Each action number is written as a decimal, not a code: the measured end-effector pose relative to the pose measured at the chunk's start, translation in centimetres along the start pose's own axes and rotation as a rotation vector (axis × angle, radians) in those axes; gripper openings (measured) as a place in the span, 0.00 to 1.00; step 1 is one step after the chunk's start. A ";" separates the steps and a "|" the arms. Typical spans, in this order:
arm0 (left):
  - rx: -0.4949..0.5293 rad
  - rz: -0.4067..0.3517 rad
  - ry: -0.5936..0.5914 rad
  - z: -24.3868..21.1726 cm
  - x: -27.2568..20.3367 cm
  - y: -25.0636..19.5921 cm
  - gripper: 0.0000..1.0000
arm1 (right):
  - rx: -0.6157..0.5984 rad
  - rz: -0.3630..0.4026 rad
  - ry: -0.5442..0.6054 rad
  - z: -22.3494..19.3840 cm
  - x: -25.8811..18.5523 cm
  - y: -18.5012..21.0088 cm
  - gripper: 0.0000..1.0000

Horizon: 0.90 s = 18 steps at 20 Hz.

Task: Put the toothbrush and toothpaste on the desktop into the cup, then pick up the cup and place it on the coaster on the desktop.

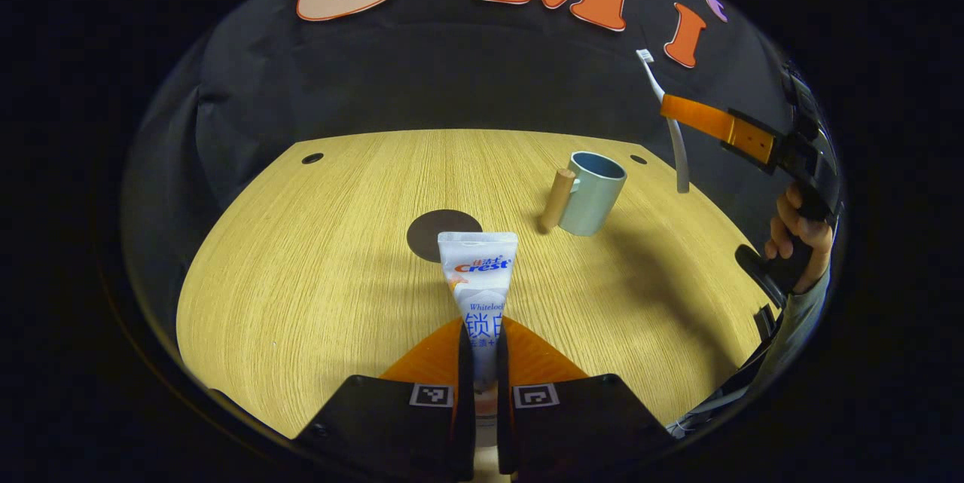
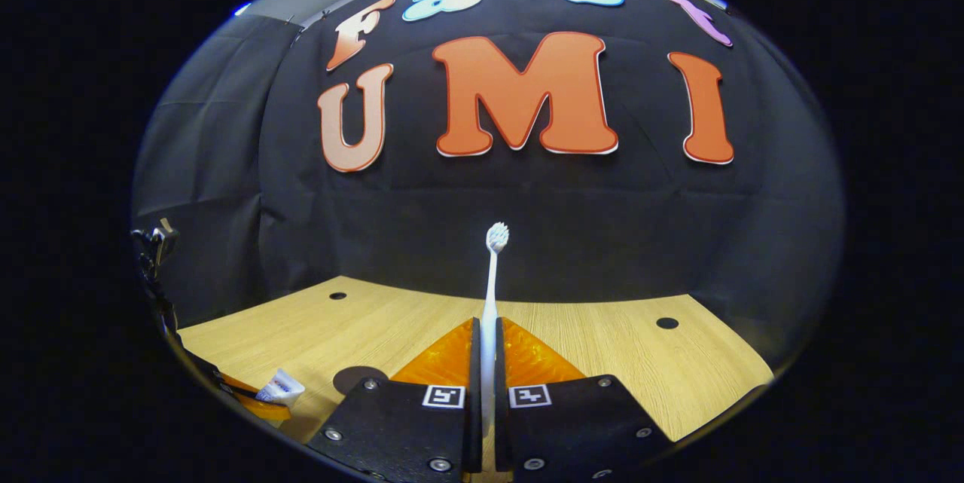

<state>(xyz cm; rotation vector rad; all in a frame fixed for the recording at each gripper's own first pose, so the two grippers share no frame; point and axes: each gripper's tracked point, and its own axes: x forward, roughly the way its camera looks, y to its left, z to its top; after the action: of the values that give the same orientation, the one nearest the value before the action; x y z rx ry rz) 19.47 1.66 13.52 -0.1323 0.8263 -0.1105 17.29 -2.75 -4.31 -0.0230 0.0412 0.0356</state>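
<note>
Left gripper [image 1: 482, 362] pinches the white toothpaste tube [image 1: 480, 283]; right gripper [image 2: 486, 362] clamps the upright white toothbrush [image 2: 491, 294] (hovering nearer), just beside the pale-blue wooden-handled cup [image 1: 595, 193].

Premises: a staged recording booth, not a lived-in room. Black cloth wall [image 2: 572, 227] encloses the rear and left side. A light wood-grain desk [image 1: 316, 287], with small dark holes near its far corners, stands directly against the cloth. A household cup [image 1: 596, 194] stands on it.

Toothpaste [image 1: 477, 272]: brand label w/ blue lettering.
</note>
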 end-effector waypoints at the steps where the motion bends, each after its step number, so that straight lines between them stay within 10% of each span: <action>1: -0.003 -0.001 0.000 0.0 0.0 -0.1 0.15 | 0.007 0.005 -0.027 0.4 0.4 0.0 0.07; 18: 0.013 0.001 -0.060 1.6 -4.3 -0.8 0.15 | 0.041 0.038 -0.168 -0.6 5.8 -0.3 0.07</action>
<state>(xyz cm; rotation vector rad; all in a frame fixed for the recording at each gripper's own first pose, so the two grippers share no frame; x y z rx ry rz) 17.76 1.63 17.83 -0.1223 0.7660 -0.1103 23.08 -2.82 -5.16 0.0217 -0.1260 0.0747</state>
